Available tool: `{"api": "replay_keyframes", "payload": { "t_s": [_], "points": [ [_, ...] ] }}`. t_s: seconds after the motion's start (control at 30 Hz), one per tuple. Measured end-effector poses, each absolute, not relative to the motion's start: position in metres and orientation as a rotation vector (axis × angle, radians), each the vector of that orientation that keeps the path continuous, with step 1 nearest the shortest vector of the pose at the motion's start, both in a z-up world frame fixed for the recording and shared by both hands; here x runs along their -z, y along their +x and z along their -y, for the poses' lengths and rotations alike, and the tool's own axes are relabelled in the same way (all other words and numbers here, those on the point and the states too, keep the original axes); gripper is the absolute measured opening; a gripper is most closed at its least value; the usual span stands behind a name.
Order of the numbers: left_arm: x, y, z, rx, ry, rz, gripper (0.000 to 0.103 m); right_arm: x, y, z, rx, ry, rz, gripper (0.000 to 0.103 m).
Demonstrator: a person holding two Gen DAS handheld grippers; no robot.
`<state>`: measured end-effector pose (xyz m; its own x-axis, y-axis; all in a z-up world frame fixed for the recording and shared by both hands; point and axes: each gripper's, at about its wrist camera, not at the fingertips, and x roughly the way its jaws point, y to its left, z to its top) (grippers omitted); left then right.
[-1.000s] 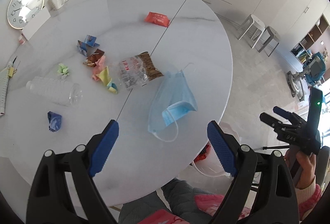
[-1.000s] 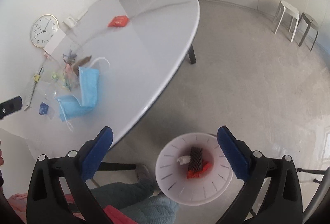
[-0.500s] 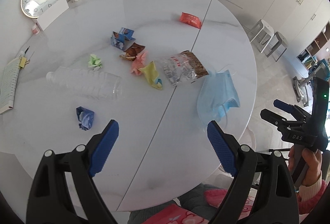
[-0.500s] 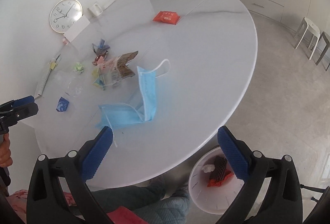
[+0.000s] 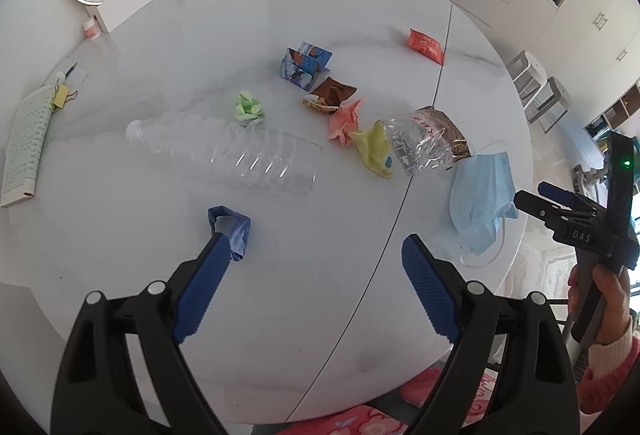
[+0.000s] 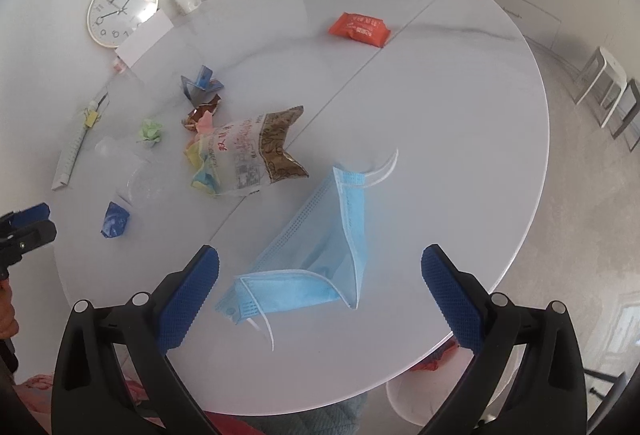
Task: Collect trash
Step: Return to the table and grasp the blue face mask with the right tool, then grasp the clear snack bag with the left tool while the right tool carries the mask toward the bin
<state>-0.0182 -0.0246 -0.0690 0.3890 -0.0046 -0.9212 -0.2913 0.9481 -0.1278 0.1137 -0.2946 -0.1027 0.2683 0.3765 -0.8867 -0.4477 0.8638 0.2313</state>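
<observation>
- Both grippers had swung from the table's near edge and the floor bin toward the littered tabletop over the last second; the right gripper (image 6: 319, 271), which a second earlier hung over the white trash bin (image 6: 404, 397), now hovered above the blue face mask (image 6: 320, 259).
- That gripper's jaws stood wide apart and held nothing, with the mask between them in view.
- Left gripper (image 5: 316, 263) was likewise wide open and empty, its left finger just beside a crumpled blue paper wad (image 5: 234, 229).
- Little of the bin showed past the table (image 6: 460, 115) edge; something red seemed to lie in it, so some collecting looked done.
- Most trash was left: clear plastic bottle (image 5: 236, 159), snack bag (image 5: 428, 139), green paper ball (image 5: 249, 107), pink wad (image 5: 345, 119), yellow wad (image 5: 374, 151), brown wrapper (image 5: 330, 97), folded blue card (image 5: 306, 65), red packet (image 5: 426, 45).
- Judging by position, the mask seemed the next pick.
</observation>
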Motion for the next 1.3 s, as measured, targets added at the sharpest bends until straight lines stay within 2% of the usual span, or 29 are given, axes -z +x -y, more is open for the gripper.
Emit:
{"api": "replay_keyframes", "payload": {
  "t_s": [0.17,0.23,0.53,0.9,1.0,1.07,1.1,1.13,1.17,1.3],
  "points": [
    [0.077,-0.006,0.029,-0.135,-0.27,-1.185,0.084,0.119,0.123,0.317,-0.529,0.153,-1.259,0.101],
    [0.077,-0.001,0.034,-0.109,-0.254,-1.188,0.084,0.118,0.118,0.318,-0.573,0.154,-1.266,0.101],
    [0.081,0.019,0.052,-0.07,-0.218,-1.206,0.084,0.133,0.08,0.296,-0.769,-0.371,-1.194,0.101],
    [0.07,0.051,0.08,-0.035,-0.181,-1.157,0.084,0.141,0.111,0.263,-1.02,-0.523,-1.063,0.098],
    [0.07,0.066,0.092,0.029,-0.117,-1.139,0.084,0.138,0.118,0.262,-1.077,-0.5,-1.072,0.078],
    [0.075,0.08,0.103,0.106,-0.038,-1.149,0.084,0.139,0.125,0.264,-1.096,-0.48,-1.096,0.052],
    [0.077,0.086,0.107,0.144,-0.004,-1.158,0.084,0.14,0.128,0.265,-1.097,-0.471,-1.113,0.046],
    [0.079,0.094,0.111,0.186,0.037,-1.167,0.084,0.141,0.131,0.267,-1.092,-0.461,-1.126,0.03],
    [0.082,0.101,0.115,0.215,0.075,-1.17,0.084,0.142,0.134,0.269,-1.082,-0.448,-1.145,0.023],
    [0.096,0.132,0.128,0.339,0.219,-1.191,0.084,0.144,0.14,0.282,-1.02,-0.398,-1.186,0.019]
  ]
}}
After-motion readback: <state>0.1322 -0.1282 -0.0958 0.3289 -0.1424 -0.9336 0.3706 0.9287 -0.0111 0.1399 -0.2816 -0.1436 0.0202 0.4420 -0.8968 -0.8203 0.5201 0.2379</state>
